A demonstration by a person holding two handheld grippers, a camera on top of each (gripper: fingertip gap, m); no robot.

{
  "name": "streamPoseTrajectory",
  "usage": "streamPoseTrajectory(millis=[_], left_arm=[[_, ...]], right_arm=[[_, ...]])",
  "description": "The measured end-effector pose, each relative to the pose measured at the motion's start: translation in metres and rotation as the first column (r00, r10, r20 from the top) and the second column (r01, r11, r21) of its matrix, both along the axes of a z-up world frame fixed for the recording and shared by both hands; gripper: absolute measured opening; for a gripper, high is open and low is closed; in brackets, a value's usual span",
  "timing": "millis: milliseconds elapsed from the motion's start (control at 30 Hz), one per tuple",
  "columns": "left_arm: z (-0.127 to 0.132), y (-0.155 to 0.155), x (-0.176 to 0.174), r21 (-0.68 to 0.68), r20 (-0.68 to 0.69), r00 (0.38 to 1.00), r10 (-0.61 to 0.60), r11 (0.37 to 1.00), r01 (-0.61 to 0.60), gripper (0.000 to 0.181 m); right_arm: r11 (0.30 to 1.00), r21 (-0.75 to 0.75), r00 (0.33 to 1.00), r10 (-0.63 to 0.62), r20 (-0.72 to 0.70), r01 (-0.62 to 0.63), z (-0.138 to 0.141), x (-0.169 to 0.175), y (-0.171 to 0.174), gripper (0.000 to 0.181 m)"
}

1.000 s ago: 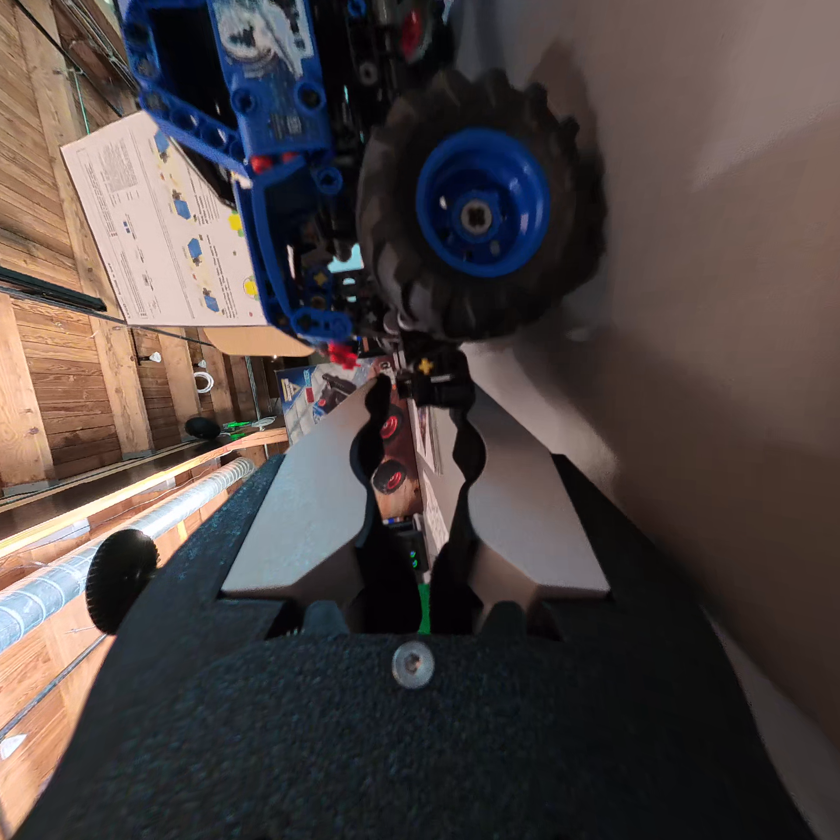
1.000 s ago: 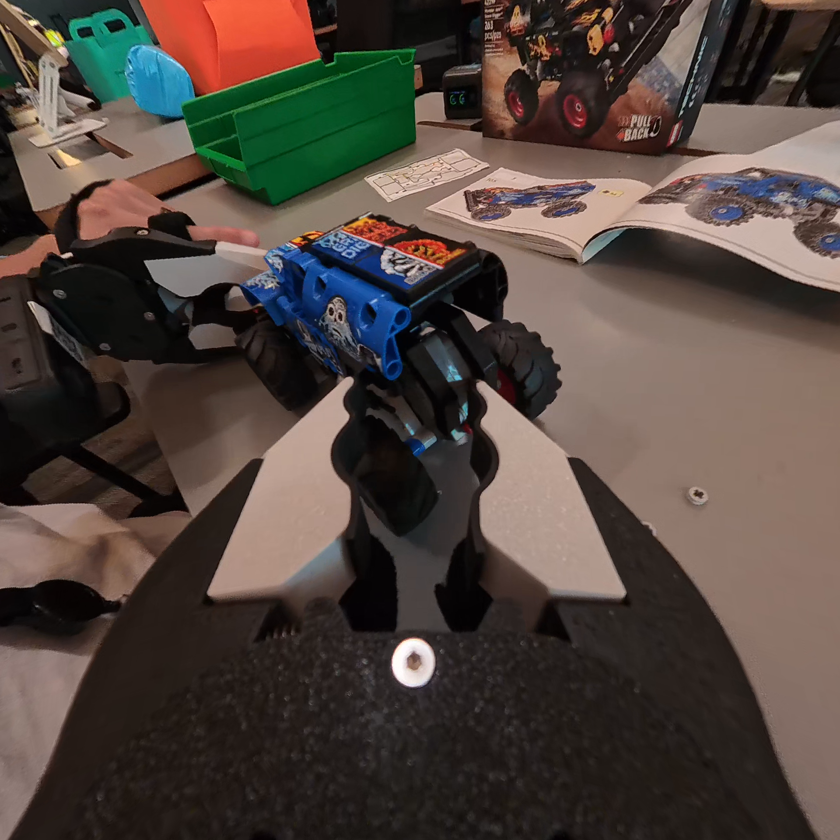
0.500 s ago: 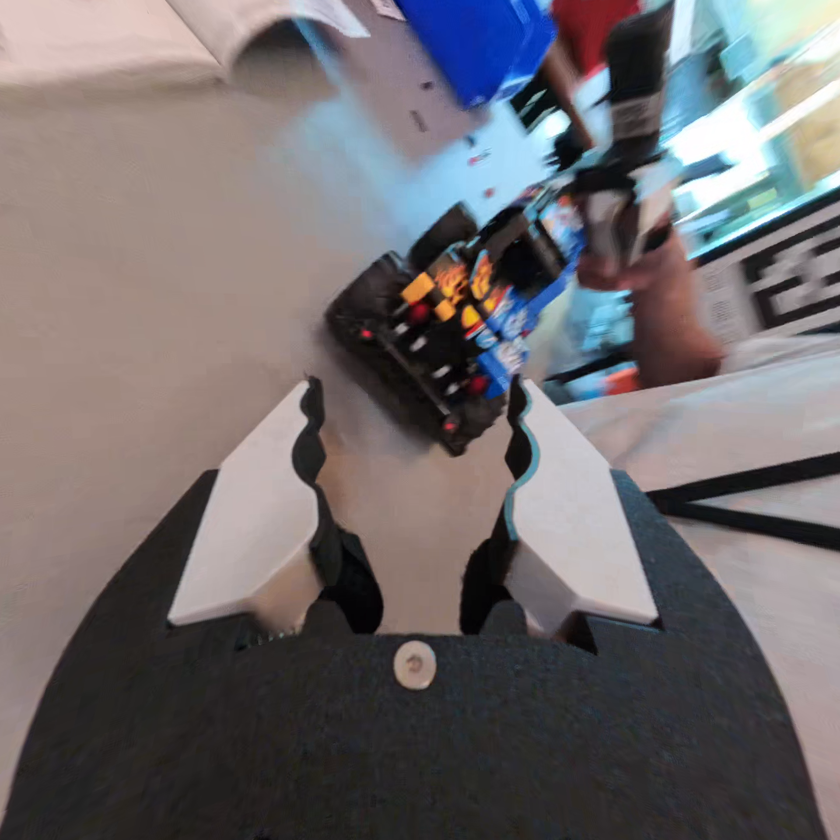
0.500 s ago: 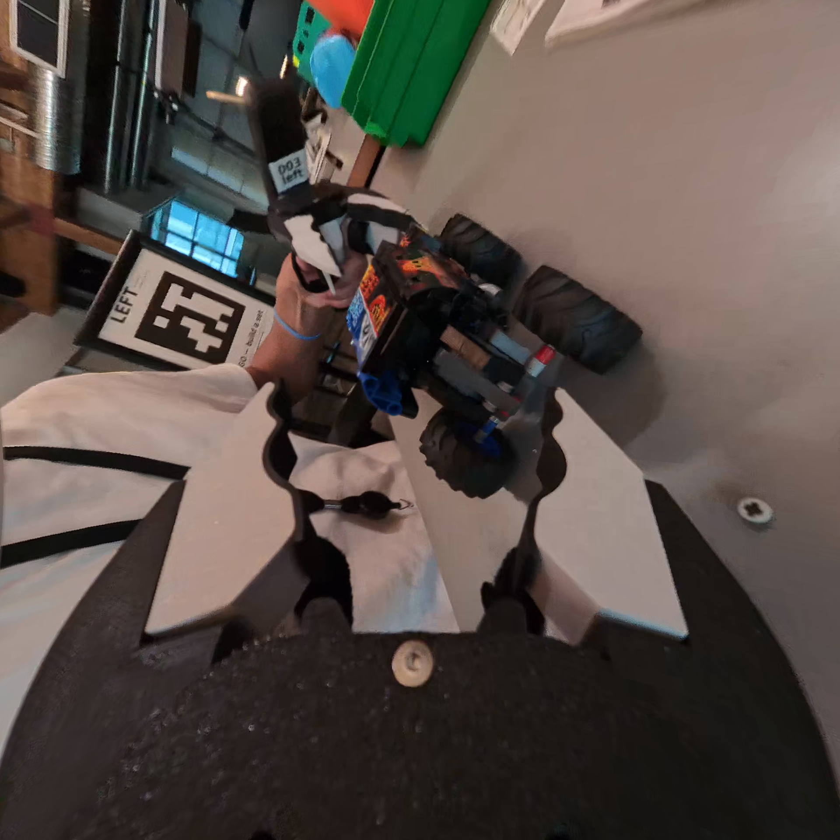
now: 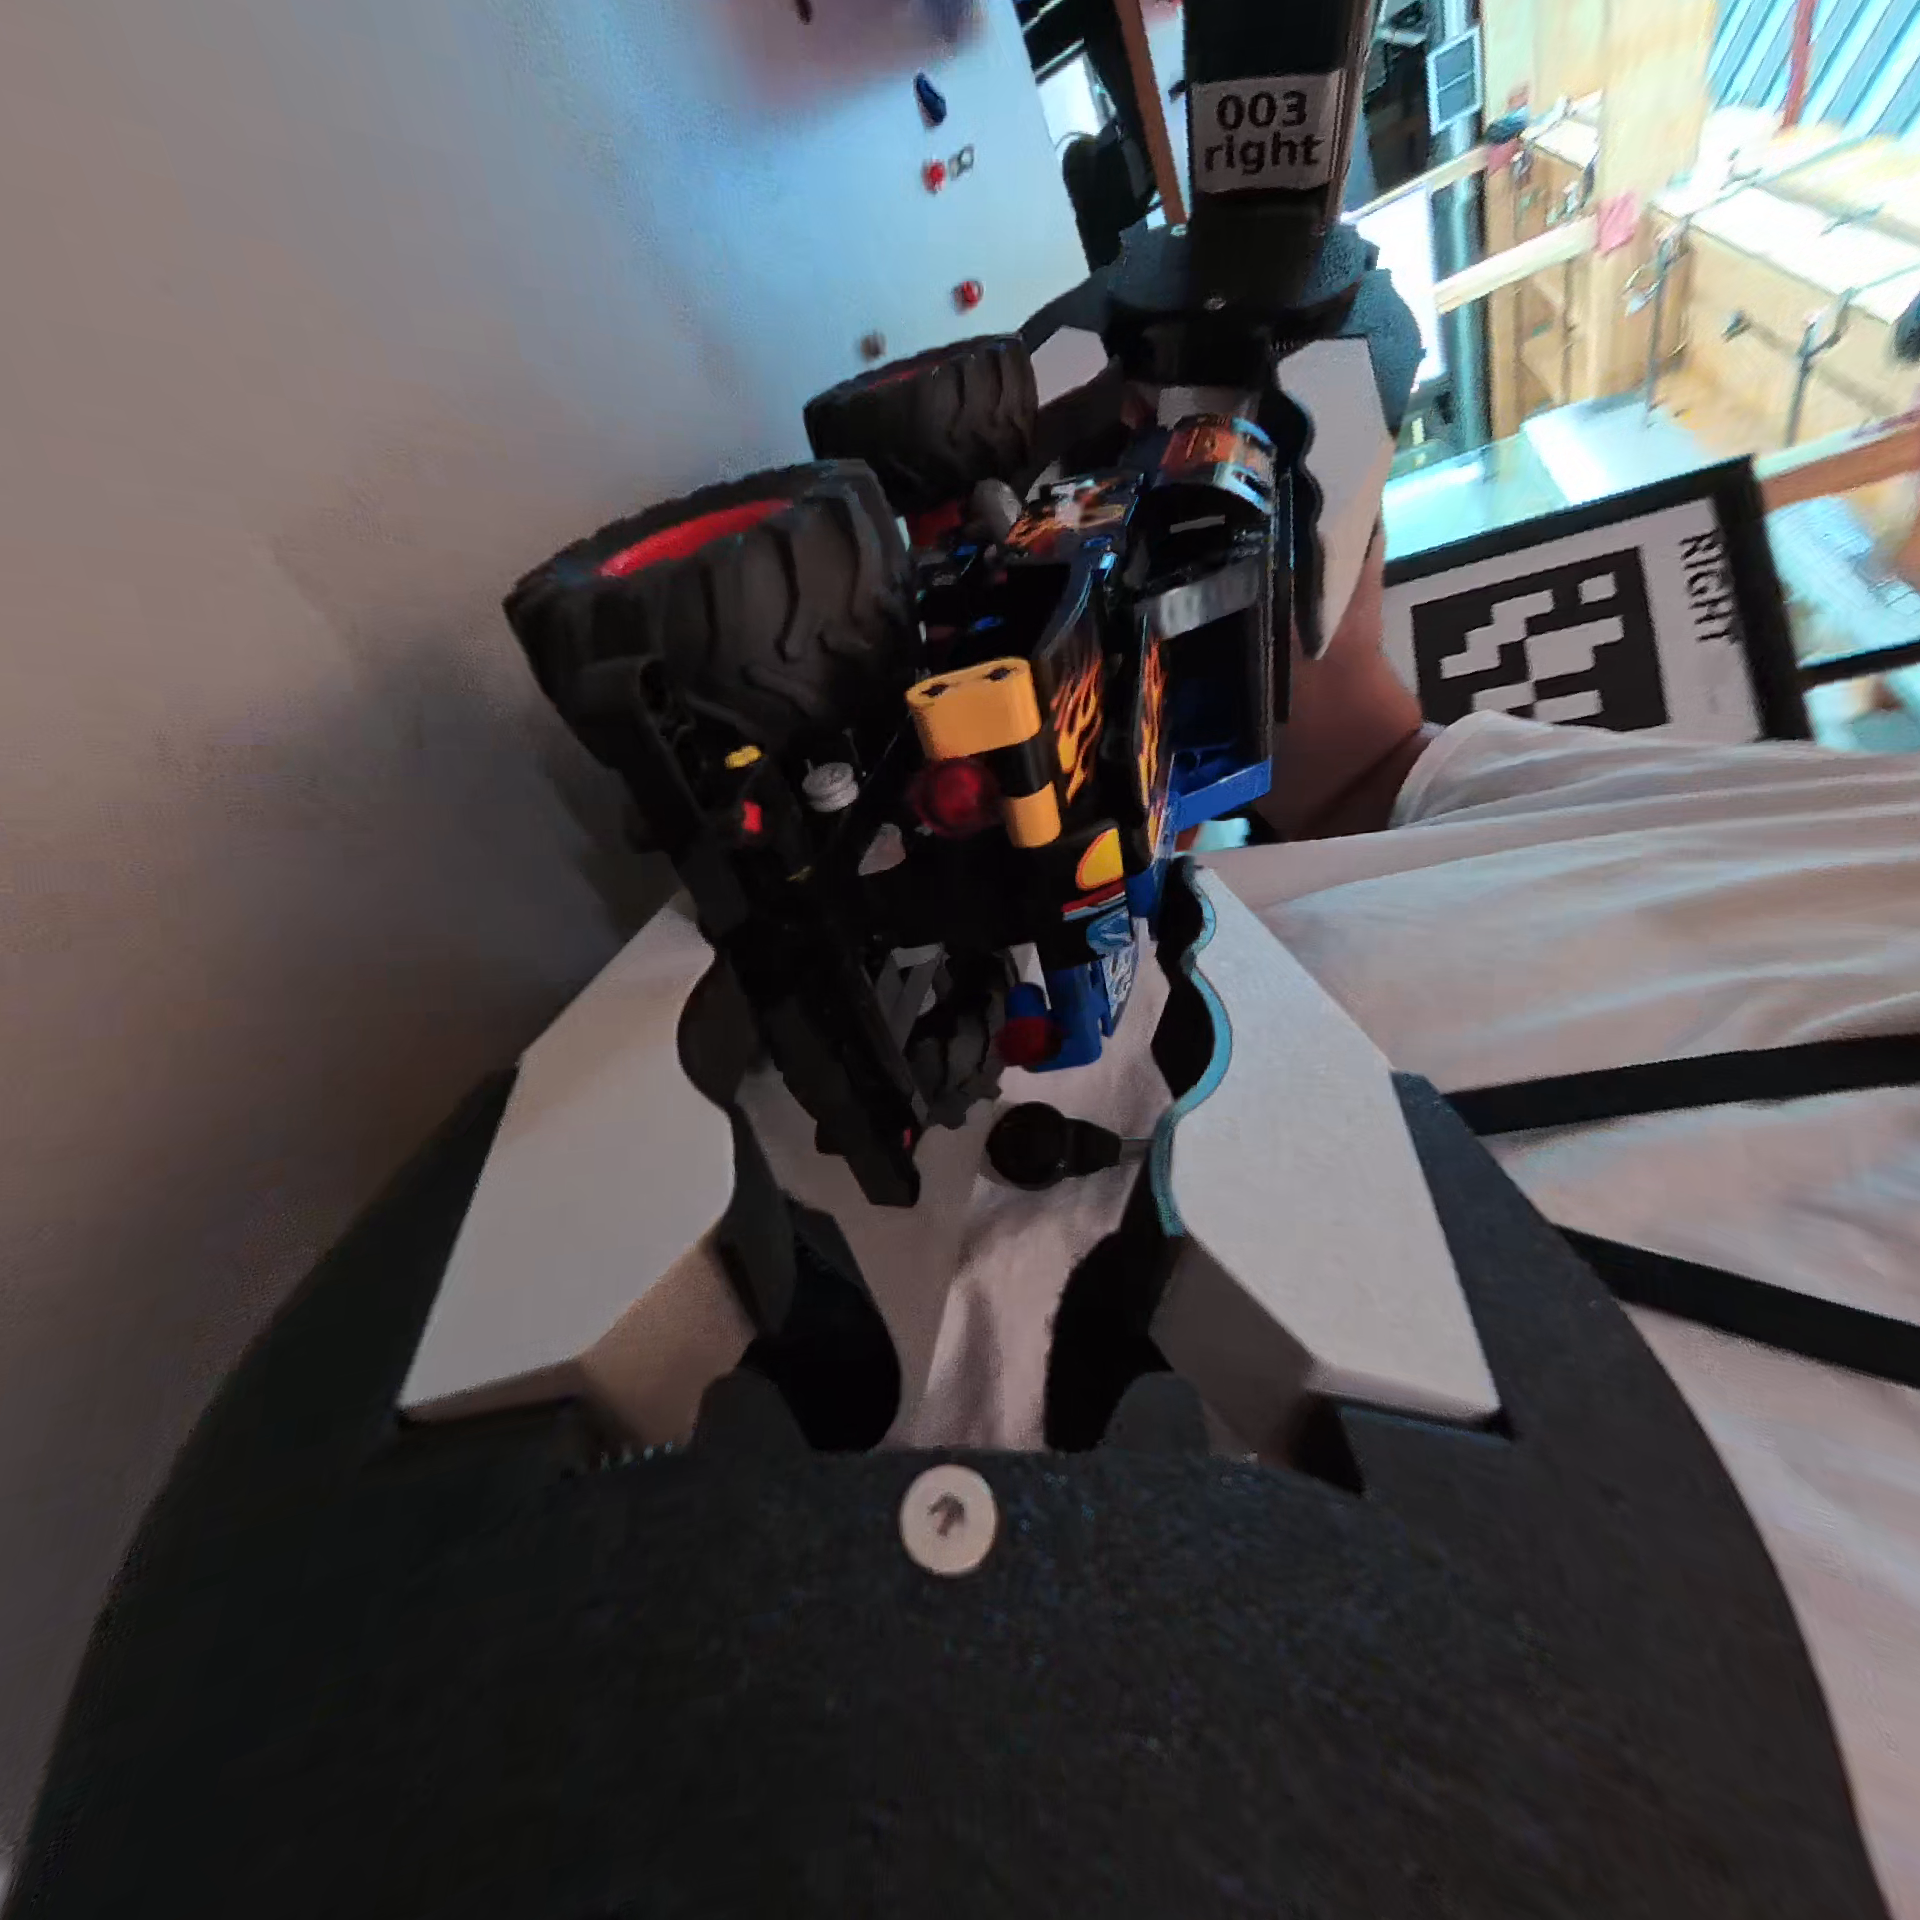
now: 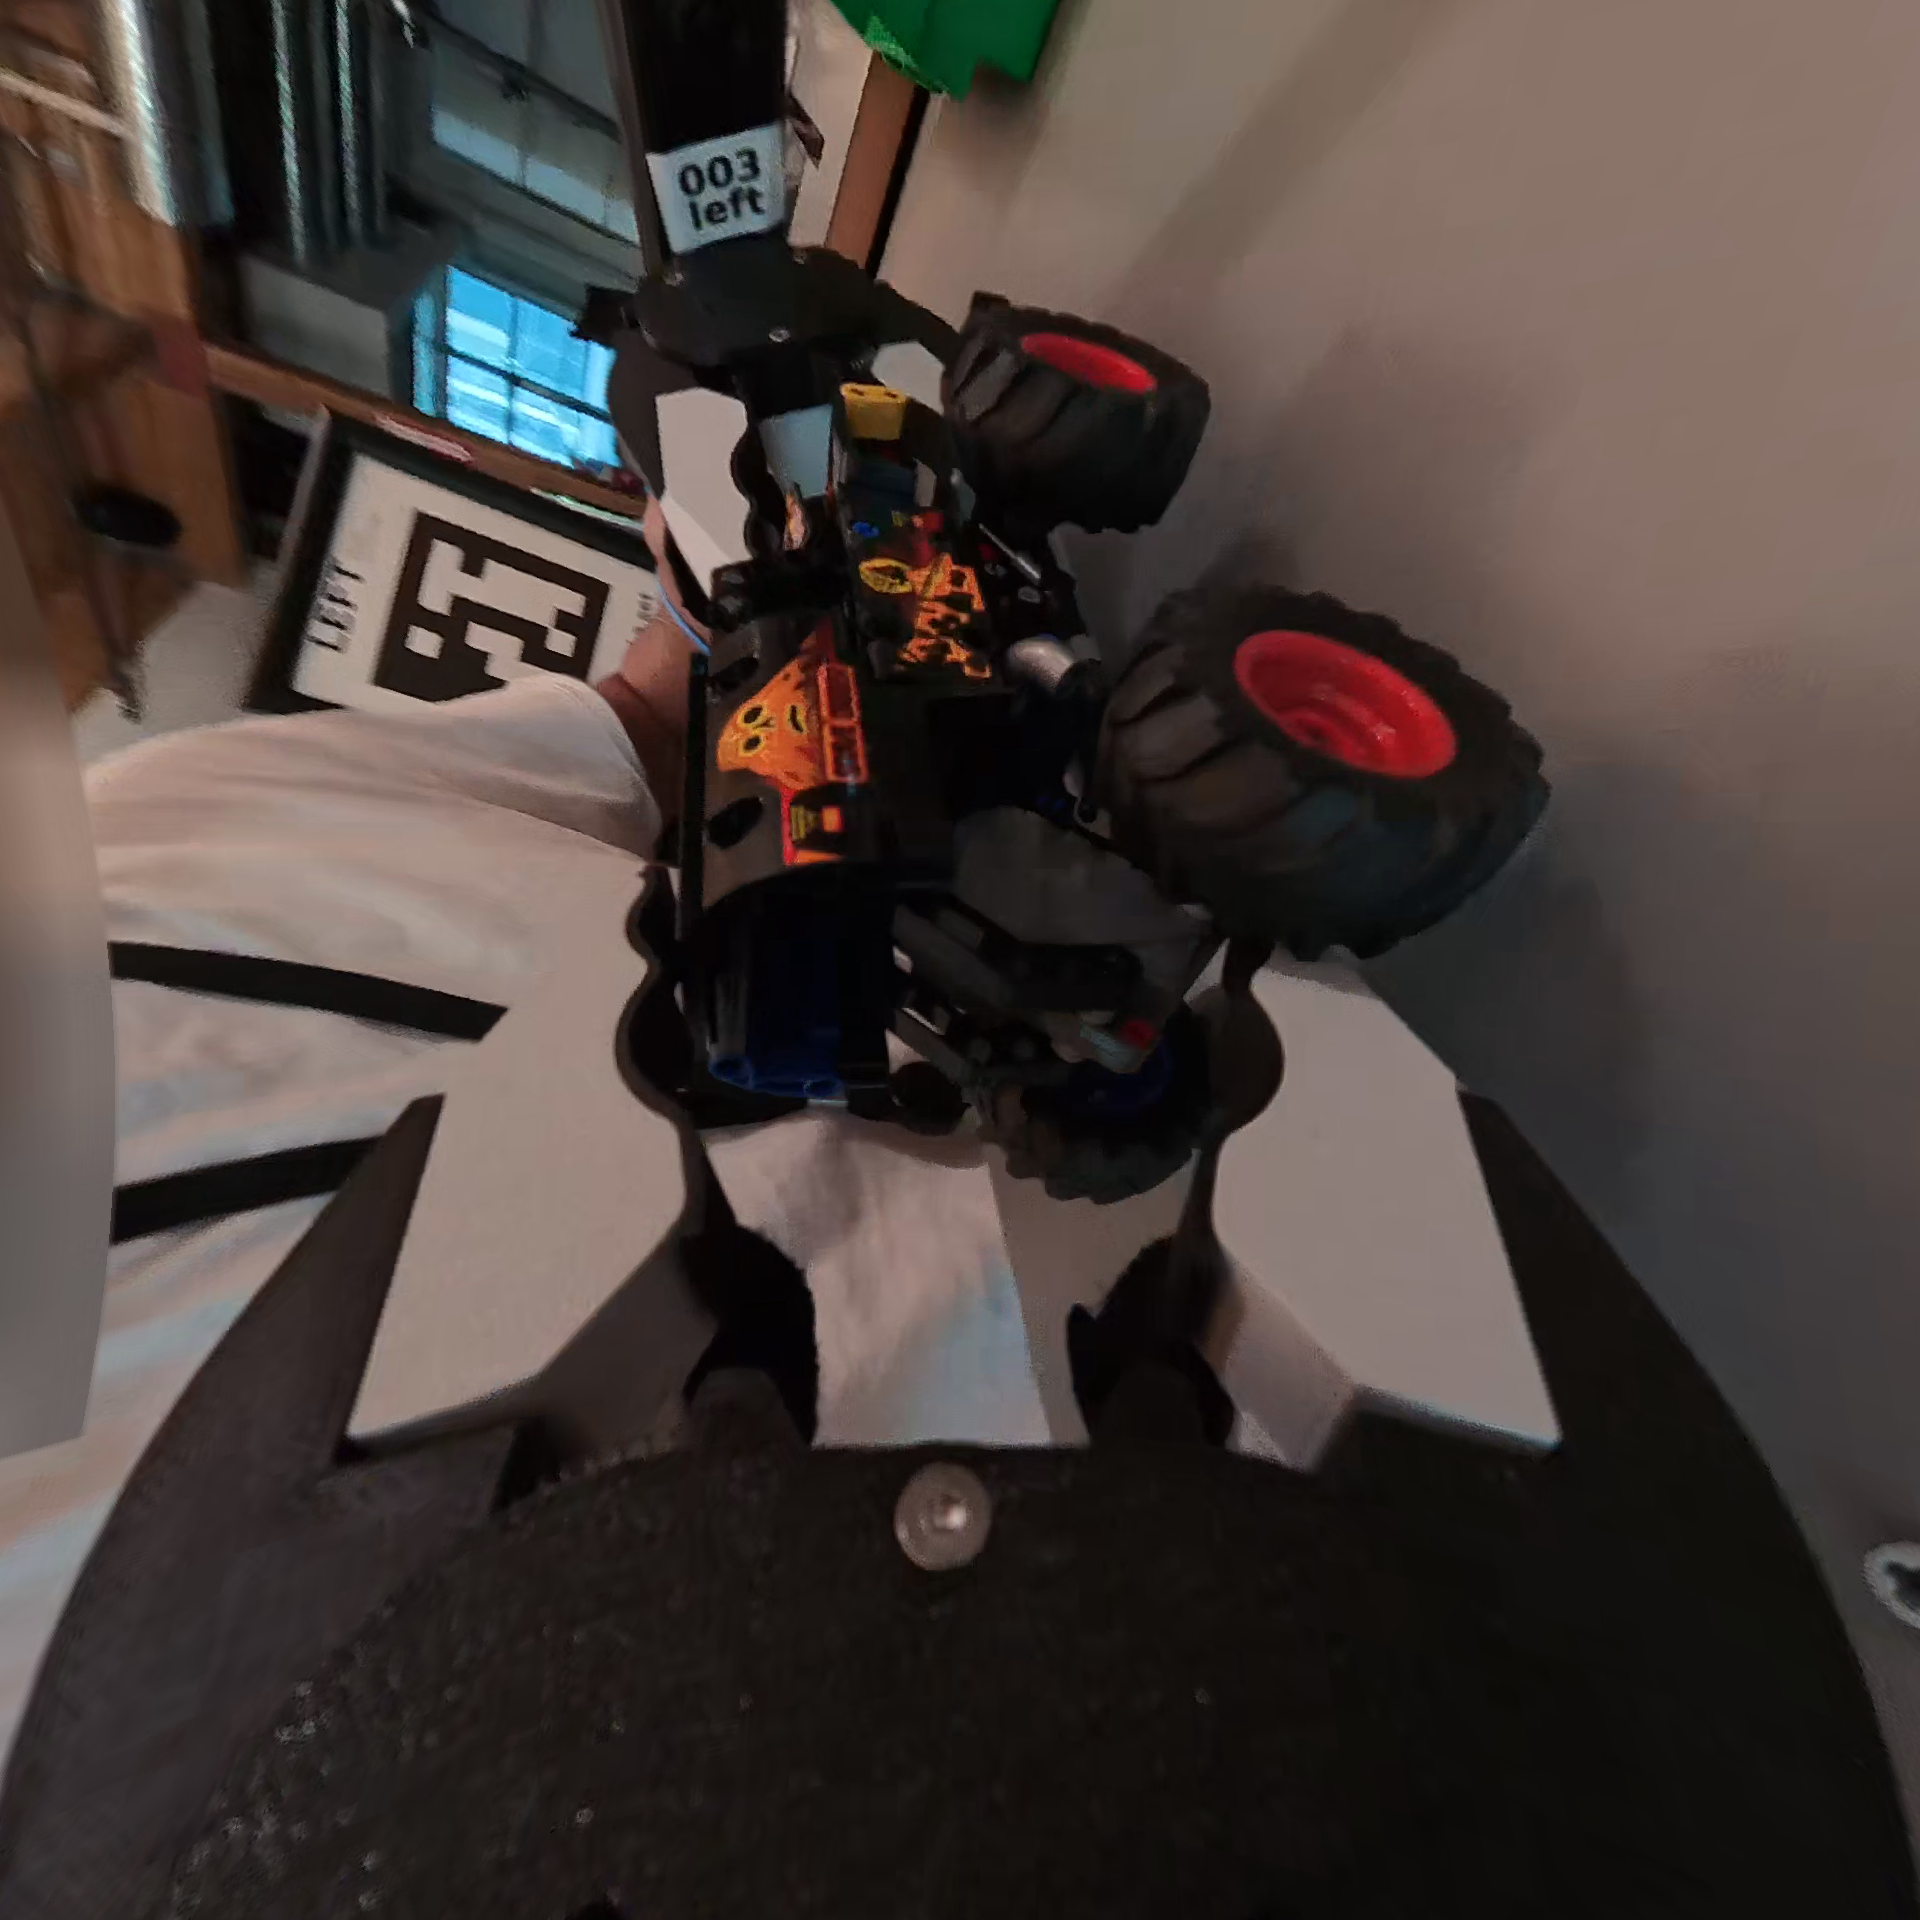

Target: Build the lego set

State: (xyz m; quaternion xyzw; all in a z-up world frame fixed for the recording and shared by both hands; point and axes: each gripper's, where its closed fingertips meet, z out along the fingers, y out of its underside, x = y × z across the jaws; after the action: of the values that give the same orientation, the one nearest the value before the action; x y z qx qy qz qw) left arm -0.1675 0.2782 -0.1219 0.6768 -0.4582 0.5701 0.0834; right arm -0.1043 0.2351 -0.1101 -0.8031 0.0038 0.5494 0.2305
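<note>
I'm counting one lego truck, showing two red-hubbed wheels on its table-facing side, two grippers, one yellow connector piece, and one black-and-white marker board per view.

Two hand-held grippers face each other from opposite ends, both rolled sideways so the counter runs up one side of each wrist view. The left gripper has its jaws spread wide, a broad gap between the two pale fingers, and the right gripper likewise stands parted, its fingers well apart. Each shows again in the other's view, the right gripper at the far end and the left gripper opposite, with a bare forearm emerging from a white sleeve behind it.
</note>
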Motion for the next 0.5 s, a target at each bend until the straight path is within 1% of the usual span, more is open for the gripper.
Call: streamPoseTrajectory(millis=[100, 133, 167, 200, 267, 300, 333, 367, 400, 433, 500], left_arm=[[0.017, 0.012, 0.007, 0.211, 0.132, 0.991, -0.014, 0.977, -0.014, 0.075], [0.021, 0.018, 0.011, 0.301, 0.188, 0.982, -0.031, 0.953, -0.027, 0.075], [0.022, 0.024, 0.014, 0.397, 0.237, 0.970, -0.059, 0.917, -0.042, 0.076], [0.020, 0.031, 0.017, 0.491, 0.268, 0.959, -0.091, 0.870, -0.055, 0.075], [0.007, 0.048, 0.025, 0.663, 0.291, 0.945, -0.151, 0.743, -0.085, 0.075], [0.000, 0.057, 0.029, 0.721, 0.295, 0.940, -0.170, 0.685, -0.102, 0.074], [-0.007, 0.064, 0.033, 0.764, 0.292, 0.938, -0.186, 0.635, -0.112, 0.073], [-0.012, 0.071, 0.036, 0.793, 0.294, 0.935, -0.198, 0.597, -0.123, 0.073], [-0.017, 0.076, 0.039, 0.807, 0.296, 0.933, -0.204, 0.576, -0.130, 0.072], [-0.020, 0.079, 0.040, 0.812, 0.292, 0.933, -0.208, 0.569, -0.127, 0.072], [-0.025, 0.079, 0.040, 0.815, 0.276, 0.933, -0.233, 0.571, -0.099, 0.071]], right_arm=[[0.979, 0.204, 0.986, -0.009, 0.168, -0.026, 0.017, 0.007, 0.012, 0.103], [0.961, 0.273, 0.973, -0.020, 0.228, -0.044, 0.022, 0.010, 0.017, 0.102], [0.935, 0.345, 0.946, -0.030, 0.322, -0.087, 0.023, 0.013, 0.022, 0.103], [0.896, 0.418, 0.897, -0.055, 0.438, -0.149, 0.022, 0.017, 0.027, 0.103], [0.790, 0.540, 0.756, -0.158, 0.635, -0.289, 0.017, 0.027, 0.041, 0.103], [0.742, 0.572, 0.688, -0.212, 0.694, -0.349, 0.012, 0.032, 0.048, 0.102], [0.714, 0.583, 0.636, -0.251, 0.730, -0.387, 0.008, 0.036, 0.054, 0.102], [0.702, 0.585, 0.601, -0.277, 0.750, -0.406, 0.003, 0.039, 0.058, 0.102], [0.703, 0.580, 0.582, -0.287, 0.761, -0.412, -0.002, 0.042, 0.062, 0.102], [0.720, 0.569, 0.584, -0.279, 0.762, -0.398, -0.009, 0.045, 0.065, 0.102], [0.767, 0.536, 0.618, -0.239, 0.749, -0.354, -0.021, 0.046, 0.065, 0.102]])
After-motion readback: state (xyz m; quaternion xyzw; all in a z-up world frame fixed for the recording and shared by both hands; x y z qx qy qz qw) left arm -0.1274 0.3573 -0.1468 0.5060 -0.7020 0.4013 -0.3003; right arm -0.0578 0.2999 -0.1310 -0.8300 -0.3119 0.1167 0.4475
